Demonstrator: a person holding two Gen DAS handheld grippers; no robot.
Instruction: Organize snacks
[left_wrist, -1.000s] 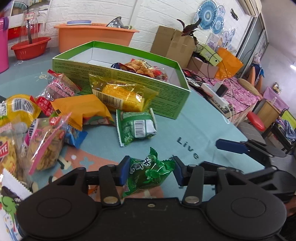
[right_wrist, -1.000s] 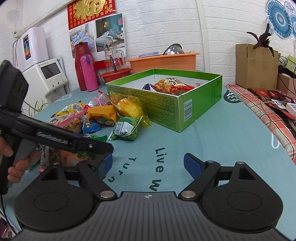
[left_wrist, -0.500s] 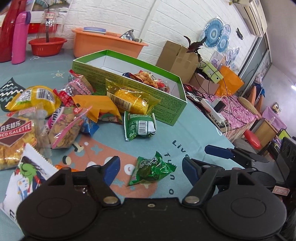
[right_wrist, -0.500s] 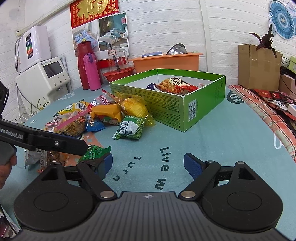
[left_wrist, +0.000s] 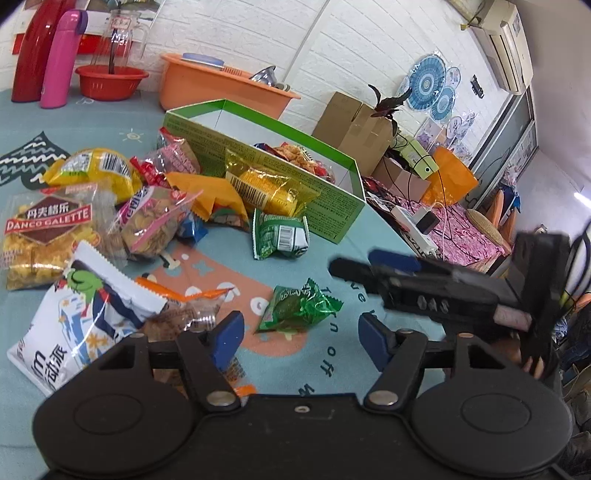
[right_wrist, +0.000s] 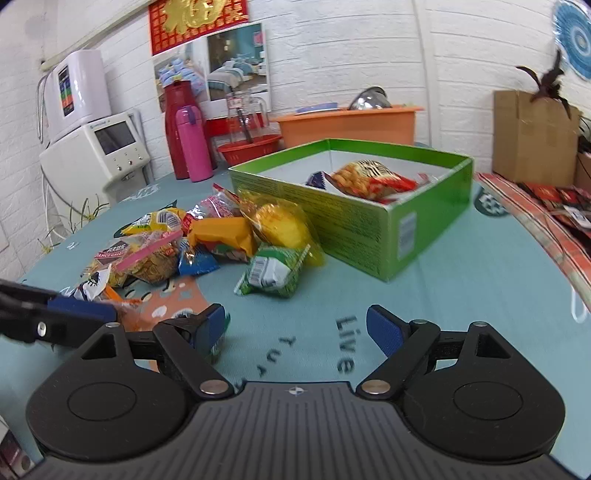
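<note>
Released since the earlier frame, the small green packet (left_wrist: 297, 308) now lies flat on the teal tablecloth (left_wrist: 332, 369), and the left gripper (left_wrist: 299, 334) has drawn back from it, its jaws having just been opening and now spread wide with the packet ahead of the blue pads, untouched. To the left sits the unsorted pile: a clear bag reading "DANCO GALETTE" (left_wrist: 44, 229), a white pouch with a green cartoon figure (left_wrist: 88, 314), and a yellow barcoded pack (left_wrist: 269, 190) leaning on the green box (left_wrist: 332, 206), which already holds a red-and-orange snack bag (right_wrist: 373, 177). A green barcoded pack (left_wrist: 280, 236) lies just before the box wall. The right gripper (right_wrist: 295, 330) is also spread, holding nothing, its left pad just beside the small green packet in its own view. Judgement: the packet appears handed over for the right side; that gripper should centre both pads on the packet's body, not its crimped end, and close before lifting over the box wall. Tablecloth lettering reads "Live" and "Turn". A red wall banner (right_wrist: 195, 14) carries gold characters, illegible.
</note>
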